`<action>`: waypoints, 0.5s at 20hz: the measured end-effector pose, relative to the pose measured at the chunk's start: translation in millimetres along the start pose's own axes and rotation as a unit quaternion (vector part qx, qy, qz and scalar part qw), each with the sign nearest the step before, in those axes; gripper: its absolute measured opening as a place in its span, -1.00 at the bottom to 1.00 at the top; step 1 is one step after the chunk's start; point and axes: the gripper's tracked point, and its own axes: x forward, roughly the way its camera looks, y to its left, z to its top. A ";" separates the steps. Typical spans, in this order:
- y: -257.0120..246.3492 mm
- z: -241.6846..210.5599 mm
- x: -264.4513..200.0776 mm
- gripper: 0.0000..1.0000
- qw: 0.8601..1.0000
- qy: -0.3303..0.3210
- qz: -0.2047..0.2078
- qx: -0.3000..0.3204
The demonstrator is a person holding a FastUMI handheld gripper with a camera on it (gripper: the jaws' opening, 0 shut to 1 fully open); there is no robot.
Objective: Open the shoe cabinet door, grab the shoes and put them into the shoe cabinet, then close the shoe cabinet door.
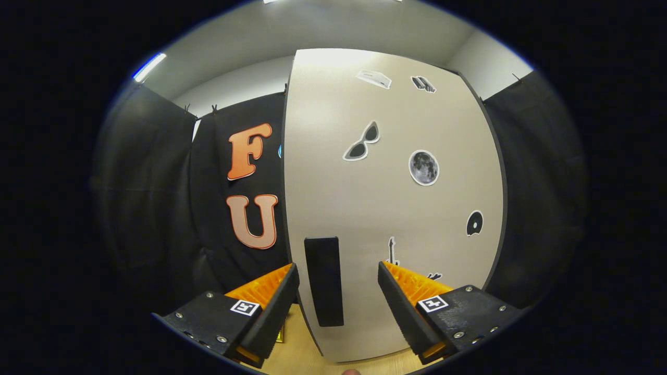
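Between the spread tool [337,278] fingers stands a flat rectangular handle [324,281].

Smooth matt door [365,208] — black cloth wall [156,208]

The gripper [337,284] is wide open, and its two fingers sit in the lower middle of the picture. Between them is a tall black handle [323,281] on the shoe cabinet door [385,208]. The fingers do not touch the handle. The door is pale and shut, and it fills the middle of the picture. It has stickers on it: sunglasses [362,141] near the top and a round moon [423,167] just right of them. A wooden floor [302,349] shows at the bottom.
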 end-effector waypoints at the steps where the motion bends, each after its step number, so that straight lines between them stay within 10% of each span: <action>1: 0.8 -0.2 -1.2 0.90 1.000 0.001 0.002 0.003; 10: -24.8 15.1 -54.4 0.90 1.000 0.003 0.000 0.007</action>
